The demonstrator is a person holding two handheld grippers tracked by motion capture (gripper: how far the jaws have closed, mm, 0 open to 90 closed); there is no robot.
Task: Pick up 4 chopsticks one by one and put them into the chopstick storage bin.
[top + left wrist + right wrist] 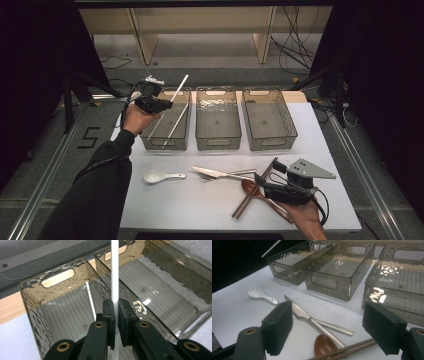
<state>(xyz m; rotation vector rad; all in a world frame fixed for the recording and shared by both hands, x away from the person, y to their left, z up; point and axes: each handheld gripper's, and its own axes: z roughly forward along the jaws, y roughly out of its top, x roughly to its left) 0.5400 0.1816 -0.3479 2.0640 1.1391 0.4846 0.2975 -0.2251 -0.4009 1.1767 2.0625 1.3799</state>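
Left gripper (167,103) closed tight on a thin white stick (180,86), pinched near its lower part, with the long end pointing up and away over the left smoky transparent plastic bin (165,145). Held above this bin probably for a reason: a second thin white stick (176,124) already lying inside, slanted along the floor of the bin, so likely a sorting of like with like. In the left gripper view, both pads pressing on the stick (114,270), directly over the open bin (32,315).

Right gripper (260,181) open wide, nothing between its jaws, low over a pair of dark brown wooden chopsticks (245,202) and a brown wooden spoon (249,187); seemingly ready to take one of them. Middle bin (218,142) and right bin (272,142) with nothing seen inside, perhaps meant for the other kinds of cutlery.

Lying loose in front of the bins: a small white ceramic spoon (157,176), a silver metal knife (215,173) crossed over a silver metal fork (245,171).

White desk (200,210), flat and matt. Around it, grey carpet with a black tape figure "5" (87,137), black curtains at both sides, a pale wooden shelf frame (200,25) behind, and loose black cables (295,45) on the floor.
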